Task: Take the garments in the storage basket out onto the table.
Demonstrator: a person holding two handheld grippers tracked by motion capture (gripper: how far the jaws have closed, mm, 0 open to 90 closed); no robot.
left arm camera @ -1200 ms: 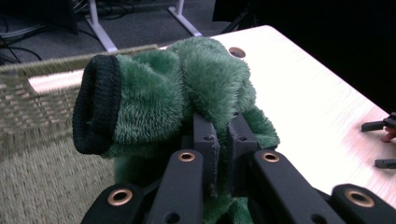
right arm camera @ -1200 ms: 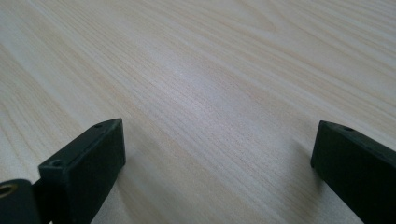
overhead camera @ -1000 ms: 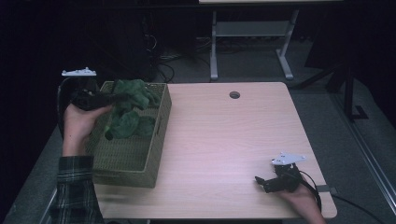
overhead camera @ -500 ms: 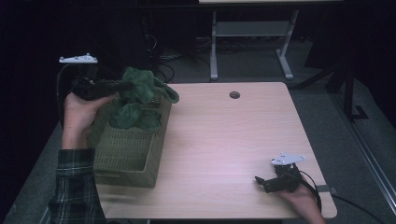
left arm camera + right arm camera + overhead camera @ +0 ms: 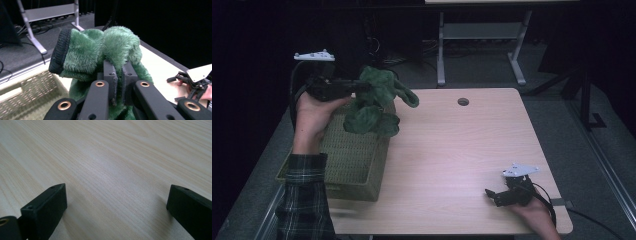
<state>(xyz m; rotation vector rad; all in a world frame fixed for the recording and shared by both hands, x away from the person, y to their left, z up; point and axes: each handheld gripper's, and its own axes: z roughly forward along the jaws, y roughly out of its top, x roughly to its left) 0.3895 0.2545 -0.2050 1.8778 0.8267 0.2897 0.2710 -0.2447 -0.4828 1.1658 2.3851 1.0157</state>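
A fuzzy green garment (image 5: 377, 102) with a dark knit cuff (image 5: 58, 53) hangs above the far end of a woven basket (image 5: 347, 160). My left gripper (image 5: 364, 87) is shut on a fold of it; in the left gripper view the two black jaws pinch the green fleece (image 5: 112, 47) between them (image 5: 119, 75). My right gripper (image 5: 492, 194) rests low on the wooden table (image 5: 452, 150) near its front right corner, with its jaws wide apart and only bare wood (image 5: 112, 177) between them.
The basket sits at the table's left edge. A round cable hole (image 5: 463, 101) lies near the table's far edge. A grey metal table frame (image 5: 482, 35) stands on the dark floor beyond.
My left gripper has lifted the green garment up out of the basket and carried it a little to the right. The right gripper has stayed in place.
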